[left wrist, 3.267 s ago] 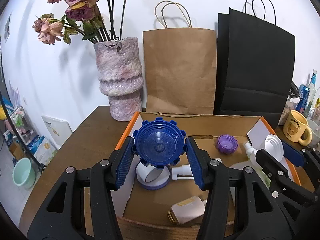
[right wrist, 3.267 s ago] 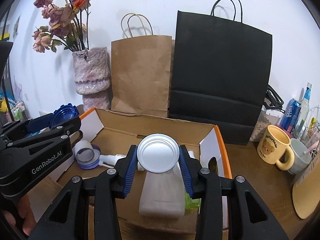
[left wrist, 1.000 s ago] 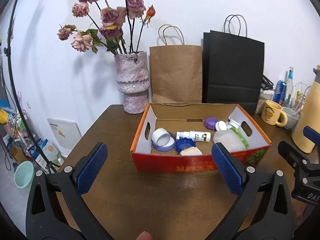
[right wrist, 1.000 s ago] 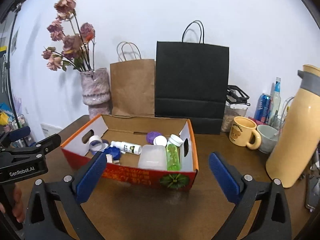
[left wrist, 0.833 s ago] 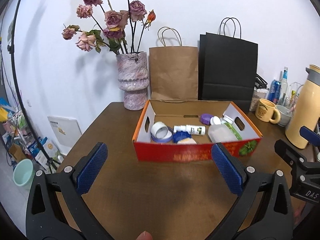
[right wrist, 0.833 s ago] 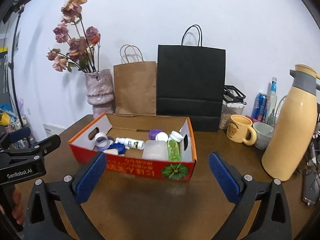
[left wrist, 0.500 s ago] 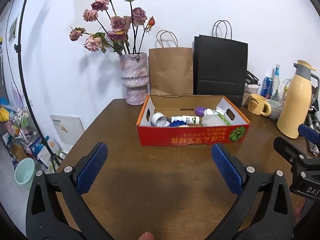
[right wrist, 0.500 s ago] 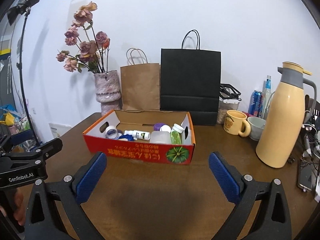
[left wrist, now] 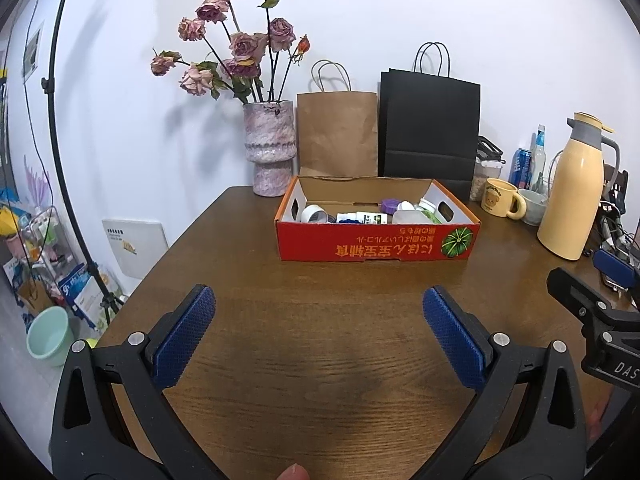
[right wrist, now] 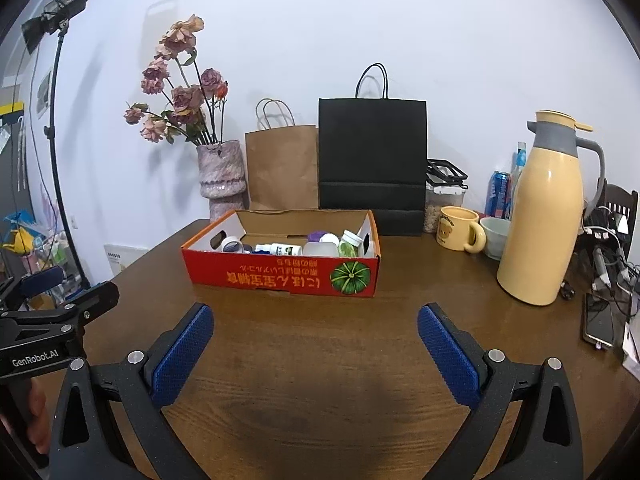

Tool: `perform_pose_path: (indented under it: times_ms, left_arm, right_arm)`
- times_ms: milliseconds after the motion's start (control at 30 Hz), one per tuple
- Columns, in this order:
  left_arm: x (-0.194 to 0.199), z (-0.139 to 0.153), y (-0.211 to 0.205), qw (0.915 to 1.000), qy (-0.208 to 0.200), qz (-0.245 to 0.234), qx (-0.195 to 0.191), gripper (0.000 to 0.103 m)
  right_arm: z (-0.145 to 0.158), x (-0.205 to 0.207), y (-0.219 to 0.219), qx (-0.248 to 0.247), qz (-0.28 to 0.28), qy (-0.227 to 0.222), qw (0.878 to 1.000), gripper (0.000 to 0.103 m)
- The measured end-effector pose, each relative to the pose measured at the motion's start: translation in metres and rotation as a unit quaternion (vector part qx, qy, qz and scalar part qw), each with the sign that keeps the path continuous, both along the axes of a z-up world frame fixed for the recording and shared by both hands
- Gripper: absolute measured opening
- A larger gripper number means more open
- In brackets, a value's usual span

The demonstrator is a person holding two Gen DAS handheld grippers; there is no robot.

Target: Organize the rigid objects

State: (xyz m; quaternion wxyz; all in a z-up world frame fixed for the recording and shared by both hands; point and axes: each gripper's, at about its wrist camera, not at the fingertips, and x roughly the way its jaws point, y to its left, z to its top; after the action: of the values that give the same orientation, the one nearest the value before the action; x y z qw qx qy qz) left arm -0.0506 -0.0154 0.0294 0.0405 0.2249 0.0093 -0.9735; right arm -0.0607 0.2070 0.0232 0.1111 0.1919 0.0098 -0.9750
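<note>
Nearest, the left gripper (left wrist: 319, 312) and right gripper (right wrist: 316, 330) hover spread wide and empty above the brown wooden table (left wrist: 320, 352). Farther back sits the red cardboard box (left wrist: 376, 246), long axis left-right, holding a white bottle (left wrist: 362, 218) lying sideways.

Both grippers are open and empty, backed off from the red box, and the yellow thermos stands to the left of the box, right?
Not quite. The left gripper and right gripper are open and empty, apart from the red box, but the yellow thermos stands to the right of the box, as the right wrist view shows.
</note>
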Motion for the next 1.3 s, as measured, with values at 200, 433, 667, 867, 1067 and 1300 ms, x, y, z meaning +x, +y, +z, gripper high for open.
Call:
perform_pose_path:
  times_ms: [200, 433, 667, 867, 1067, 1300]
  left_arm:
    - [0.0043, -0.0005, 0.0011, 1.0000, 0.001, -0.001, 0.003, 0.103]
    - [0.0052, -0.0005, 0.0040, 1.0000, 0.002, -0.003, -0.001, 0.103]
    - [0.0044, -0.0011, 0.0052, 1.0000, 0.000, -0.005, 0.000, 0.103]
    - [0.0033, -0.0020, 0.0051, 1.0000, -0.002, -0.005, 0.002, 0.103]
    - [0.0022, -0.0030, 0.0050, 1.0000, -0.003, -0.006, 0.002, 0.103]
    - [0.0004, -0.0038, 0.0055, 1.0000, -0.003, -0.005, 0.002, 0.103]
  right_arm:
    - [-0.0007, 0.0004, 0.0006, -0.002, 0.000, -0.002, 1.000, 0.103]
    - [-0.0003, 0.0006, 0.0018, -0.005, 0.000, -0.001, 1.000, 0.103]
    - [0.0012, -0.0006, 0.0044, -0.011, -0.004, 0.000, 1.000, 0.103]
    - [0.0008, -0.0016, 0.0046, -0.010, -0.004, 0.000, 1.000, 0.103]
    - [-0.0005, -0.0036, 0.0054, -0.011, -0.002, -0.002, 1.000, 0.103]
    - [-0.0012, -0.0045, 0.0054, -0.011, -0.003, -0.002, 1.000, 0.103]
